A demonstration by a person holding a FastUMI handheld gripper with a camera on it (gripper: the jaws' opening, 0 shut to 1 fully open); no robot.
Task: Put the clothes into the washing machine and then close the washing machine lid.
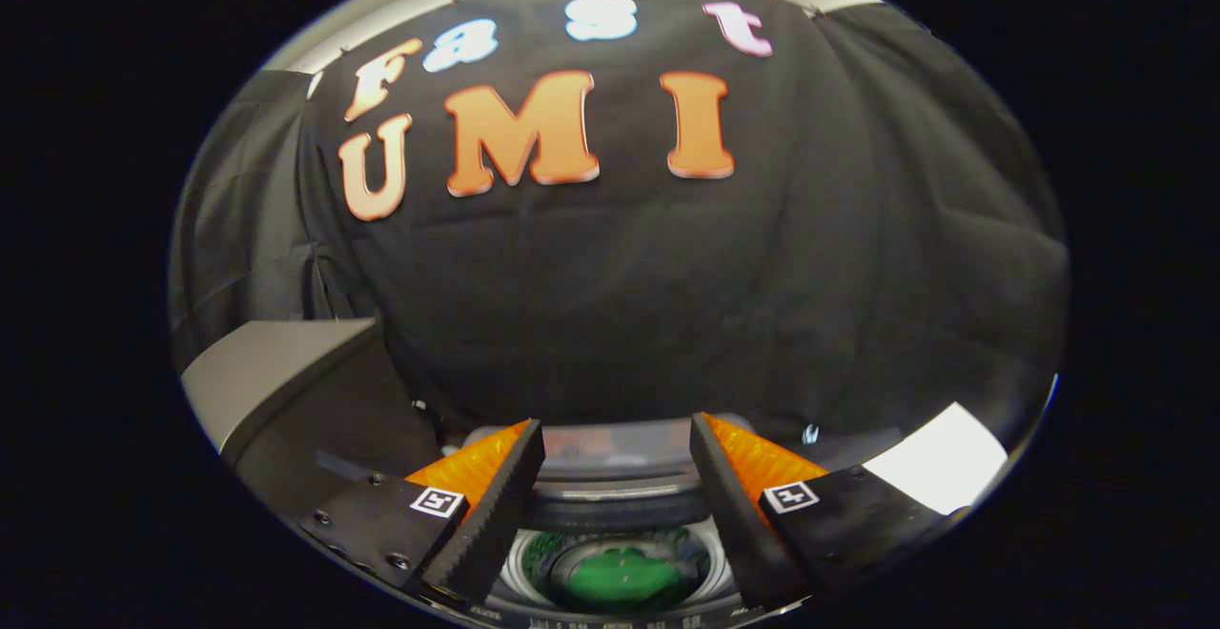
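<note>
1. Looking forward along the gripper [618, 438], its two fingers stand spread wide apart with nothing held between them; each finger carries a small square marker tag near its base.
2. Below and between the fingers sits the washing machine [620, 515], seen from above, with its round drum opening facing up and uncovered.
3. Down inside the drum lies a green piece of clothing [618, 579], bunched at the bottom of the tub, under the gap between the fingers and not touching them.
4. A dark ring rims the drum opening [610, 513], and a pale panel of the machine runs just beyond it, past the fingertips.
5. Raised to the left of the fingers is the washing machine lid [286, 381], a grey slab tilted up and away from the opening.
6. Off to the right, beyond the right finger, a white sheet [939, 457] lies flat.
7. Black cloth [667, 276] hangs behind the machine as the booth's wall.
</note>
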